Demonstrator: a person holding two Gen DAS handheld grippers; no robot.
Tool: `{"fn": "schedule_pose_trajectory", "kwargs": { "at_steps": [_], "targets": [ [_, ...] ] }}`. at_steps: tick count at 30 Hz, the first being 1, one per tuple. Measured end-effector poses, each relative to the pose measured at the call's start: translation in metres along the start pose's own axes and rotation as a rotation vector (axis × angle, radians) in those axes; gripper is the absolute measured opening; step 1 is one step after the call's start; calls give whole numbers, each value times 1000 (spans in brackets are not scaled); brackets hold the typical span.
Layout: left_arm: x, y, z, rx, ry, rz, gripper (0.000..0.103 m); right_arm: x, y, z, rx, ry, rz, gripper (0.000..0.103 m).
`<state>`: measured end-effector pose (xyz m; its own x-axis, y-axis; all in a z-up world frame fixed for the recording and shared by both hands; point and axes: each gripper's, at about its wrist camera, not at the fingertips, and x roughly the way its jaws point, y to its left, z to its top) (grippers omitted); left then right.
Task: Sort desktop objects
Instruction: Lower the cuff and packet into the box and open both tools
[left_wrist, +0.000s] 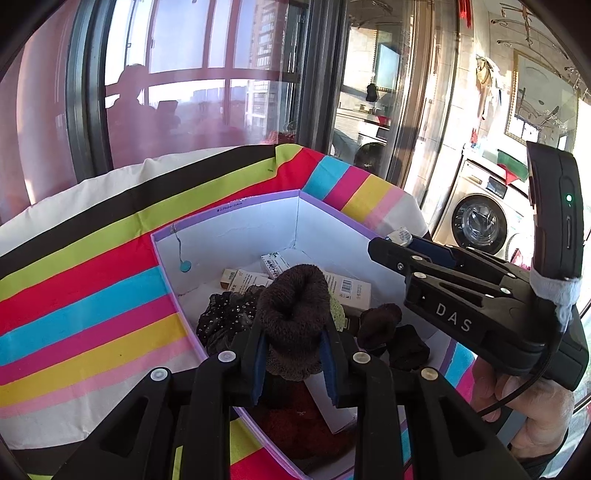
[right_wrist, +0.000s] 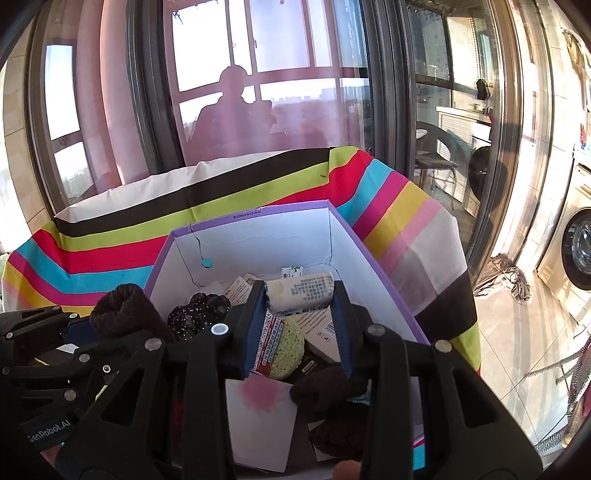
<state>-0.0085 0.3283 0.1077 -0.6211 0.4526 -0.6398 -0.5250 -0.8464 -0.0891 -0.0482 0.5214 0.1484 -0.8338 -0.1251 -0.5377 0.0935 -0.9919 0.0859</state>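
the brown fleece sock (left_wrist: 293, 314) sits pinched between the blue pads of your left gripper (left_wrist: 293, 363), hanging over the open box (left_wrist: 229, 236), cuff end pointing away from you. it looks light, soft and limp, so it will likely sag and could slide if you nip only the fuzzy edge; keep the bite on the thick rolled part. your right gripper (right_wrist: 301, 321), just beside the left one, clamps a small cream packet (right_wrist: 300, 294) printed with blue text; it looks slightly squashy, so hold it across its short width without crushing. below both tools the purple-rimmed cardboard box holds a black sequinned fabric piece (left_wrist: 225, 317), a pale green knitted pad (right_wrist: 290, 352), flat stiff cartons (left_wrist: 351, 288) and more dark socks (left_wrist: 380, 326). outward lies the smooth striped cloth (left_wrist: 85, 295).
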Motion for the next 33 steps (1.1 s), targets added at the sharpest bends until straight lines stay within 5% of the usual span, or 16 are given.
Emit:
{"fn": "schedule_pose_trajectory", "kwargs": {
  "at_steps": [33],
  "targets": [
    [23, -5, 5, -2, 38, 13, 27, 11, -10, 0, -4, 19, -22, 38]
  ]
}}
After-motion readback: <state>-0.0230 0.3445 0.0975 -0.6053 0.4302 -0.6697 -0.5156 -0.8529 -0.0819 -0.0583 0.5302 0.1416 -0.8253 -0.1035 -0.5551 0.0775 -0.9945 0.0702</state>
